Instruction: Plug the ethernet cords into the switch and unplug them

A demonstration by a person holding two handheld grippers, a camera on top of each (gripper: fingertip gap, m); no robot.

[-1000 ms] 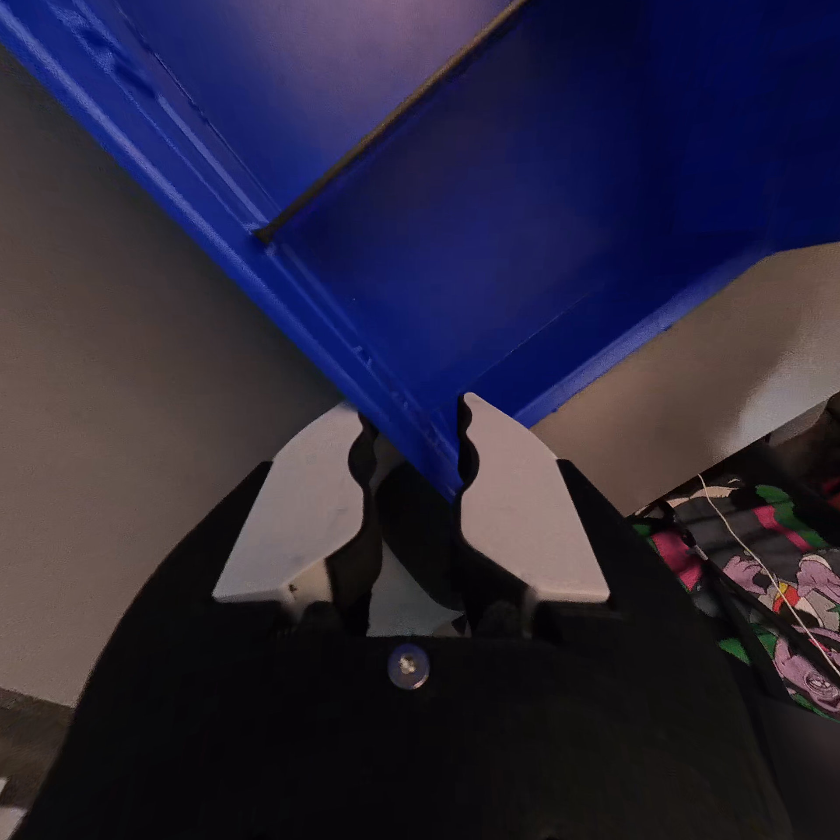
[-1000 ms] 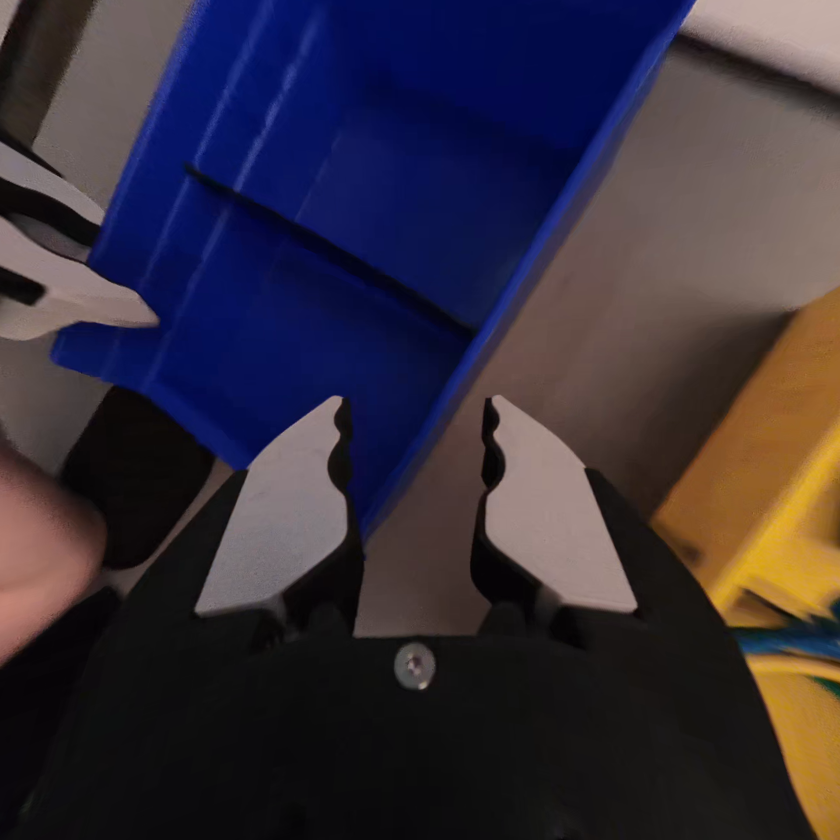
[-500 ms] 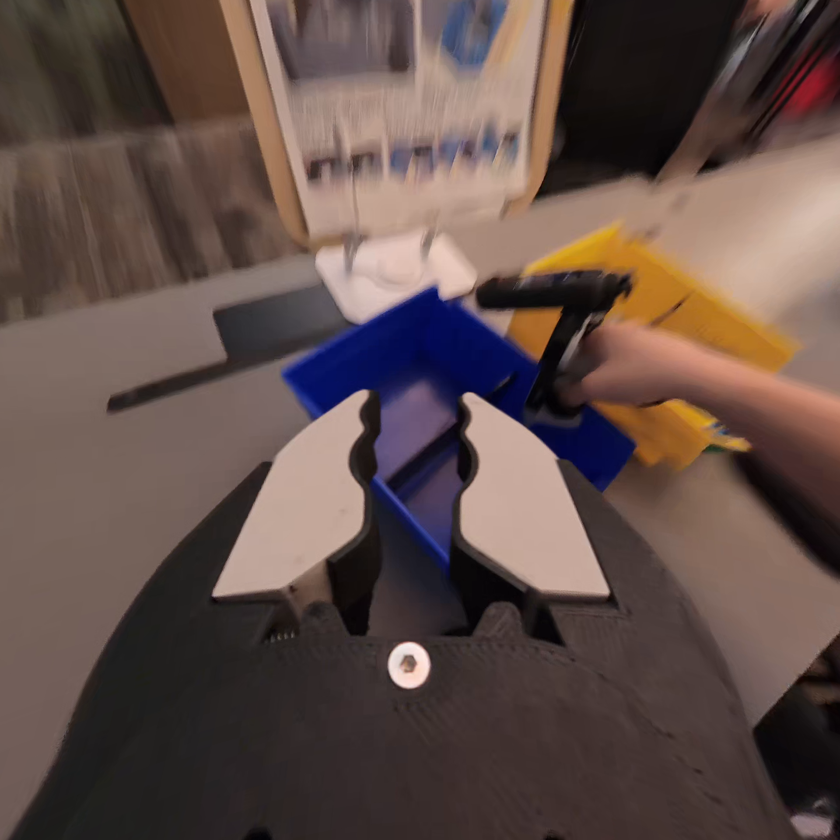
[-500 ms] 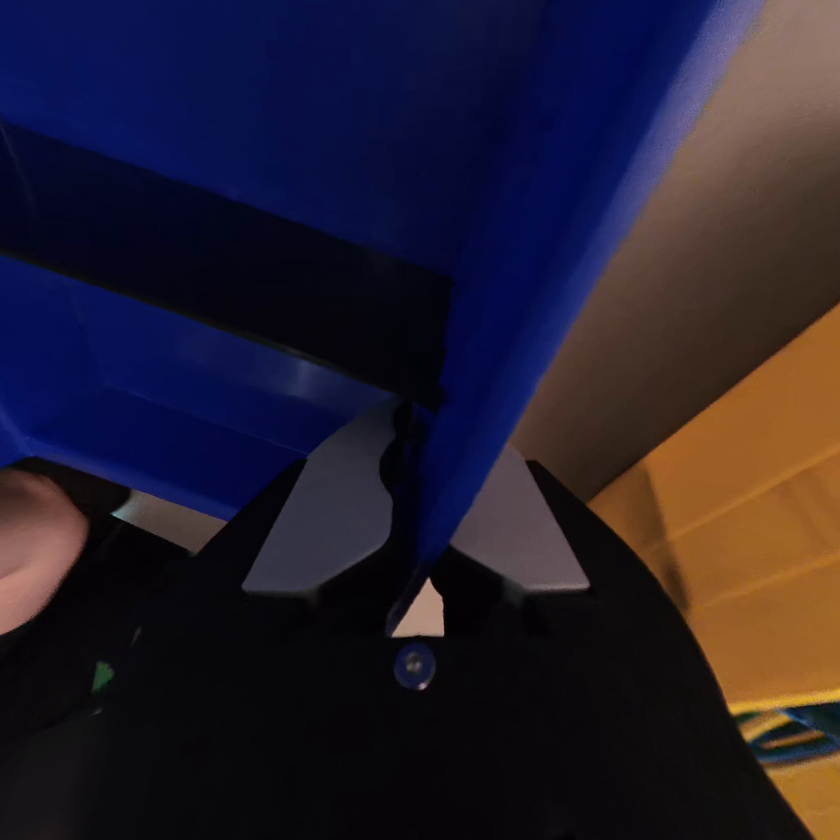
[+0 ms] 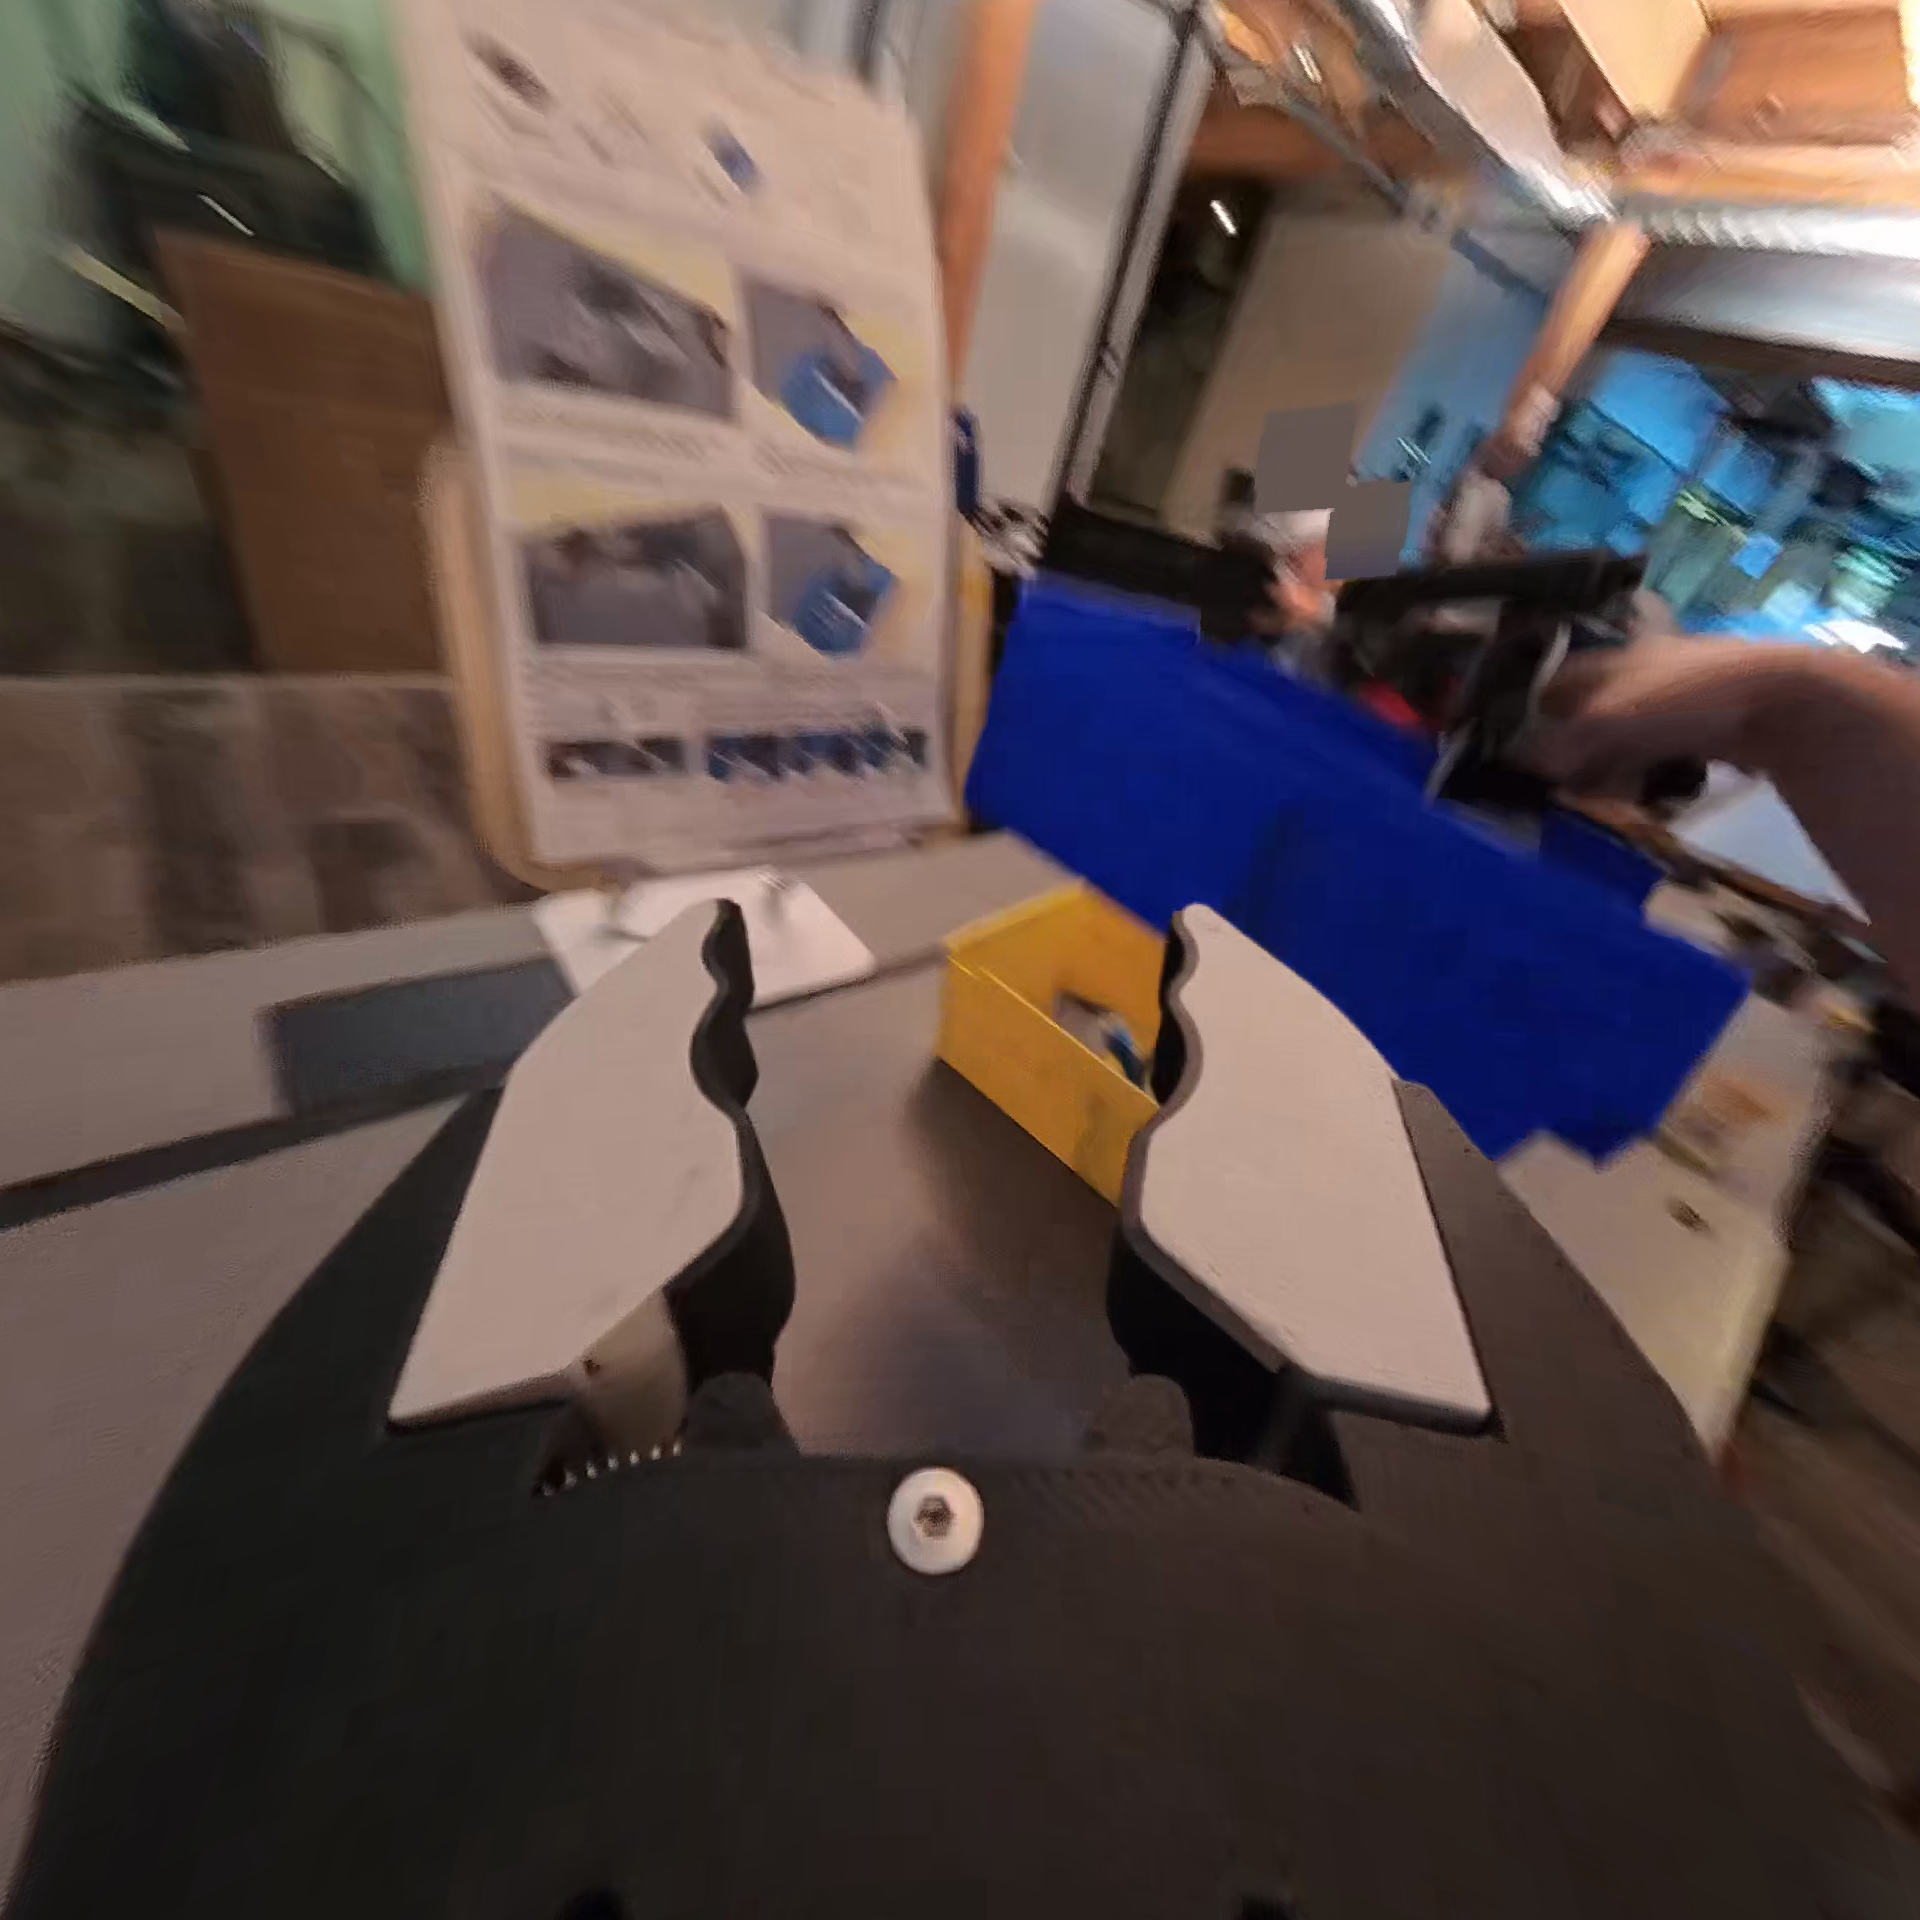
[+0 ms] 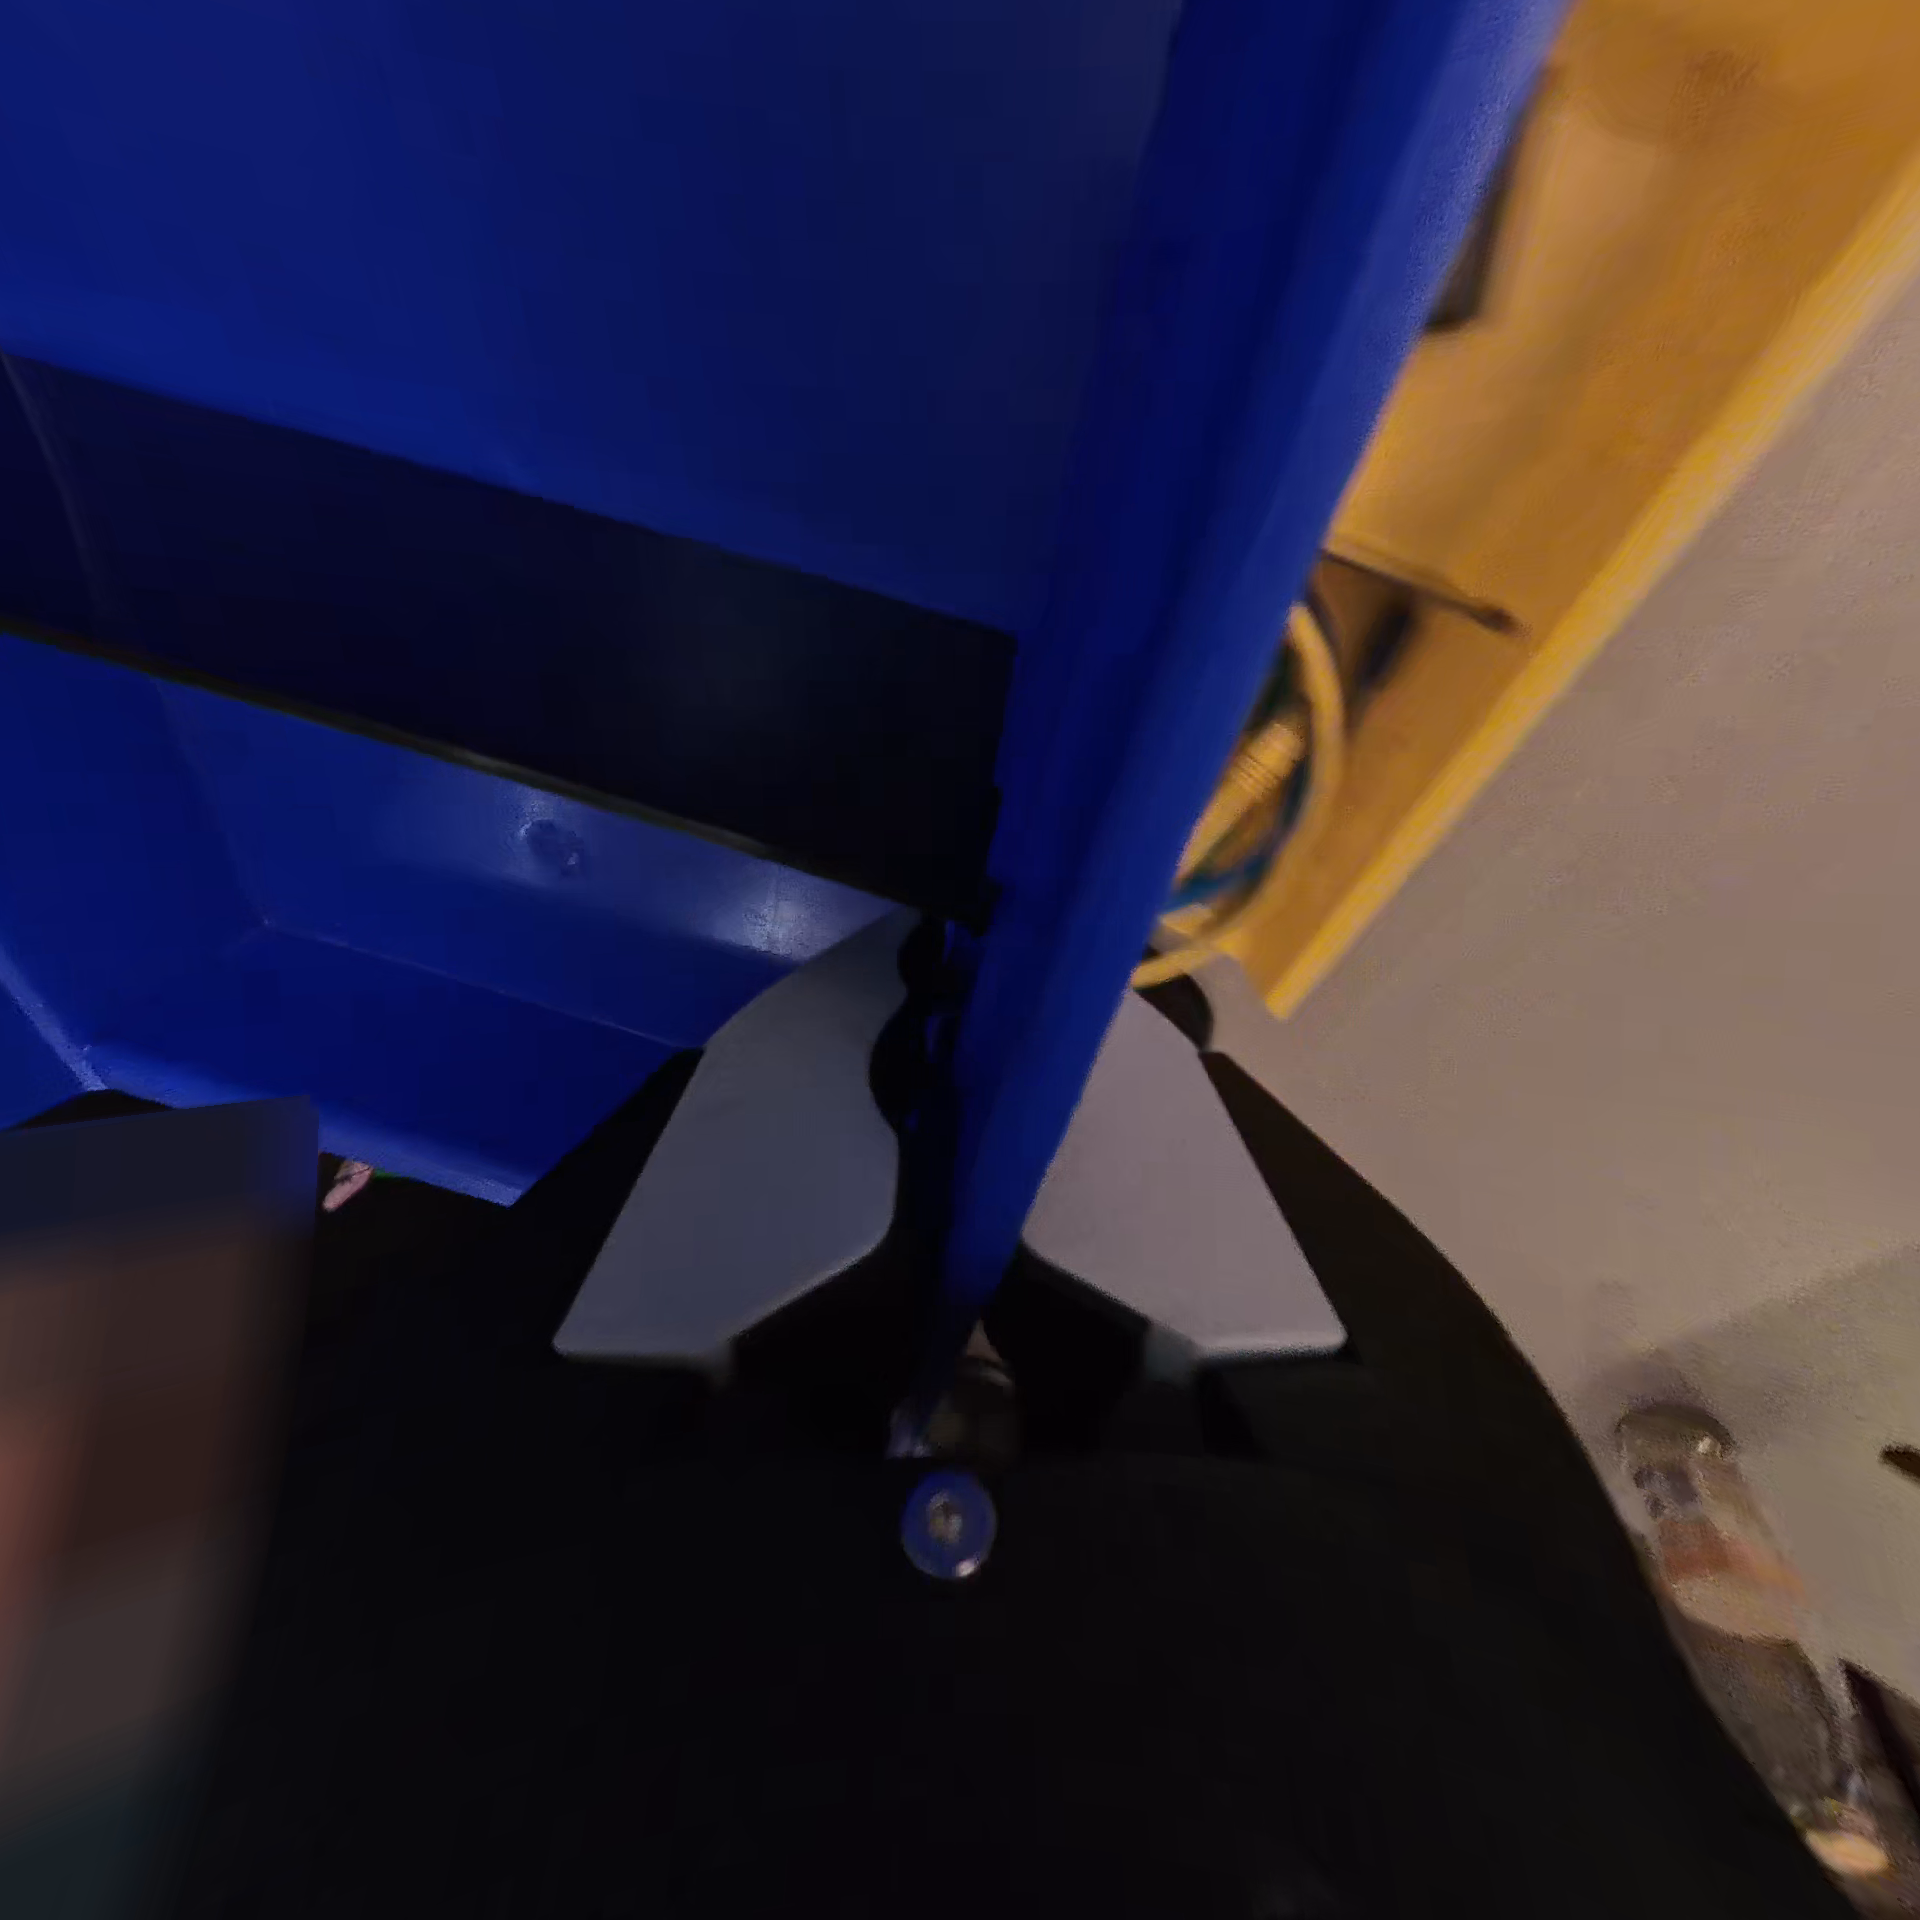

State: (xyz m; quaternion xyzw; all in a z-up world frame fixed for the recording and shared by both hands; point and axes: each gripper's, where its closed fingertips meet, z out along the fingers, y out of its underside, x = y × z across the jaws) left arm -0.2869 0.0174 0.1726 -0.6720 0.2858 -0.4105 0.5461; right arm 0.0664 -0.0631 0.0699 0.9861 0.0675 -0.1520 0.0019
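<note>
The right gripper (image 6: 971, 1049) is clamped on the side wall of the blue bin (image 5: 1351, 914), which hangs tilted above the yellow bin (image 5: 1029, 1049). The left gripper (image 5: 951, 1023) is spread wide and holds nothing, in front of the yellow bin on the grey worktop (image 5: 156, 1049). Cords (image 6: 1262, 769) lie inside the yellow bin; I cannot make out a switch.

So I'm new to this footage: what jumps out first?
The blue bin held in the air at right, its wall pinched by the right gripper in a person's hand. Beneath it a yellow bin sits on the grey table, seen between the open fingers of the left gripper.
</note>
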